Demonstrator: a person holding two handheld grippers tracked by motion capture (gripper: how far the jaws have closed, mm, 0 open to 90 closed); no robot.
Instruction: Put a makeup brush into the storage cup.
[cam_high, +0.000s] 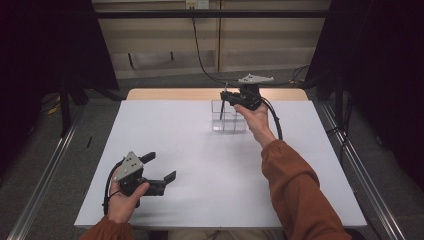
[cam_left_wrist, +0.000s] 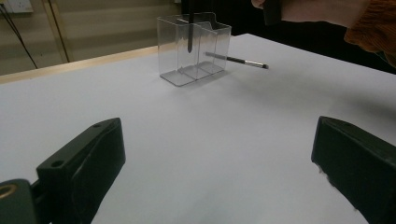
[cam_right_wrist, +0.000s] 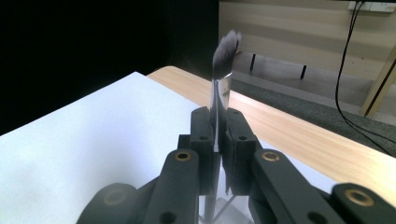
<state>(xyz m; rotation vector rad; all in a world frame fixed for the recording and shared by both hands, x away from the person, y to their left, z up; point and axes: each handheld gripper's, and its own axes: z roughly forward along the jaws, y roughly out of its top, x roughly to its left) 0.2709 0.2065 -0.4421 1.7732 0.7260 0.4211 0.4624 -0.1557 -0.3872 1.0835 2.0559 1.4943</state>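
In the high view, the right gripper (cam_high: 226, 96) was in the upper middle of the frame, directly above a clear organizer (cam_high: 229, 120) that stood on the white counter (cam_high: 200, 165) close to its far edge. Its jaws were clenched on a makeup brush (cam_high: 222, 106), which hung down with its dark handle inside the organizer. In the right gripper view, the two black jaws met in the middle of the frame with the silver ferrule of the makeup brush (cam_right_wrist: 219, 93) pressed between them, and the dark bristles pointed up toward the top of the frame, a little blurred. At the bottom of that frame, part of the clear organizer (cam_right_wrist: 224, 210) was visible under the jaws.

In the left gripper view, the organizer (cam_left_wrist: 196, 46) was in the upper middle, with upright dividers inside, and the dark handle of the held brush (cam_left_wrist: 190, 32) came down into one of its left compartments; I cannot tell if it touched the bottom. A second brush (cam_left_wrist: 240, 61) lay flat on the counter just beside the organizer, on its right side in this frame.

The left gripper (cam_high: 162, 167) was in the lower left of the high view, well apart from the organizer. Its jaws were released and wide apart, with nothing between them, low over the bare counter.
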